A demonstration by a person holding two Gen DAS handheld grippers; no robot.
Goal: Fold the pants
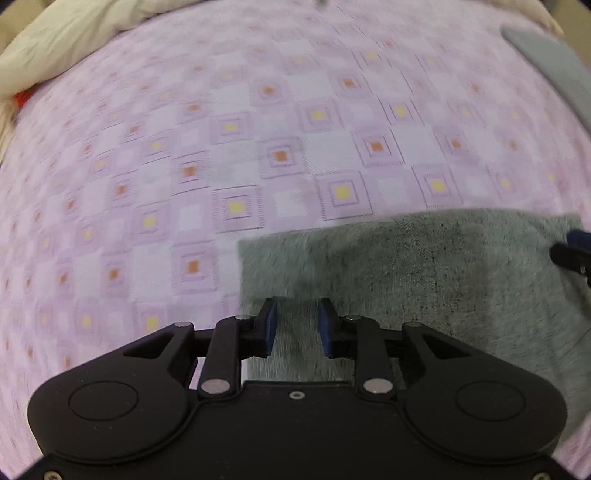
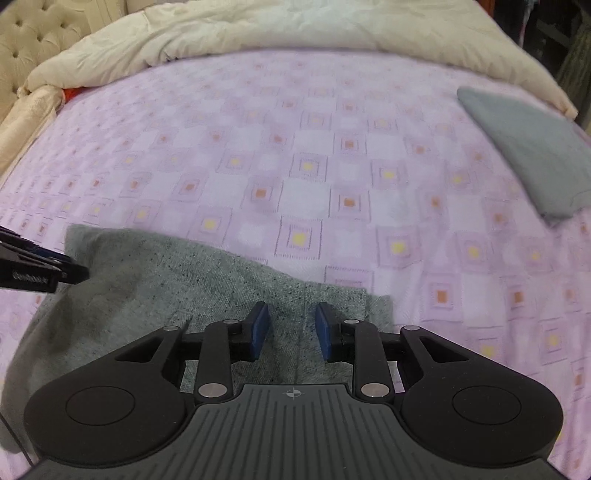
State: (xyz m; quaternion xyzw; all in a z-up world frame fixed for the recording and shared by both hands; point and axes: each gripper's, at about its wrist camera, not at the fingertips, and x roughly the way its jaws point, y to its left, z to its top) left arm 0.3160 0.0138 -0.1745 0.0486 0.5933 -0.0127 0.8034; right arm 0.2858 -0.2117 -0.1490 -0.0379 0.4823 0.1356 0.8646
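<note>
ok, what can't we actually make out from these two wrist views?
- Near part of the pants: both views, hidden under the gripper bodies, so the number of folds is unclear.
- Left hand-held gripper: left view, jaws apart over the cloth; pad contact cannot be told.
- Right hand-held gripper: same in the right view.
- Second grey folded cloth: cut by the right edge.
- Red item: mostly under the cream duvet.

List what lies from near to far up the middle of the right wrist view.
Right claw → speckled grey-green knit pants → pink checked bedsheet → cream quilted duvet.
</note>
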